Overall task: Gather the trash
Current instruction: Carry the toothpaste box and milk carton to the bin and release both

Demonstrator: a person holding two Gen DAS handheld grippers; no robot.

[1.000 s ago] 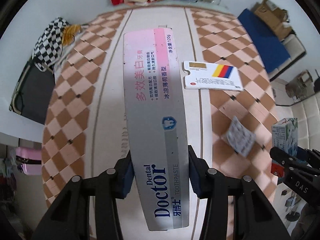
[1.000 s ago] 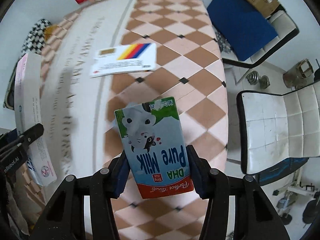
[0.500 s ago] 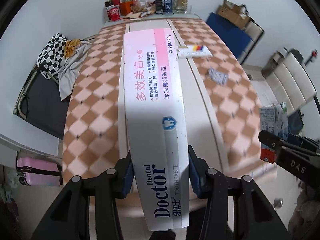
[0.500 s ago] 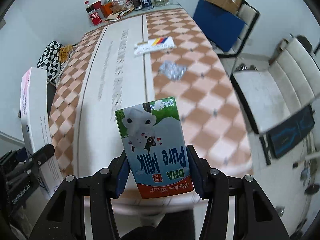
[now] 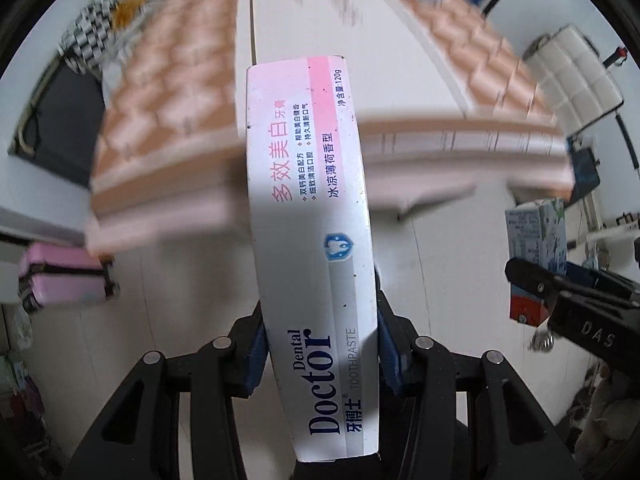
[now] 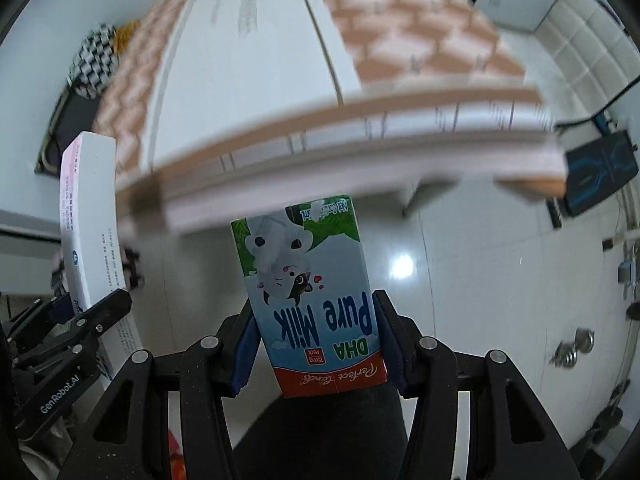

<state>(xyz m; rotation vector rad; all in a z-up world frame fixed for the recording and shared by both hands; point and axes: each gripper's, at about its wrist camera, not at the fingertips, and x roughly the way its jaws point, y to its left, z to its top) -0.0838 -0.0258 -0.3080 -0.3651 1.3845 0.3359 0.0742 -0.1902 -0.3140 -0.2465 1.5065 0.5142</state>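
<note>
Bright daylight, motion-blurred table [image 5: 172, 92], fisheye-bent edges, floor [image 6: 402, 266] glare

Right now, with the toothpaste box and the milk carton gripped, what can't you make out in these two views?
- Left wrist view: tabletop motion-blurred; any items on it unreadable.
- Right wrist view: table edge blurred too.
- Toothpaste box hides the floor behind it.
- Milk carton bottom end faces the camera's blind side.
- No bin visible.

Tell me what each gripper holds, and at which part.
Left gripper: toothpaste box, near its "Doctor" end. Right gripper: milk carton, near its red end.
</note>
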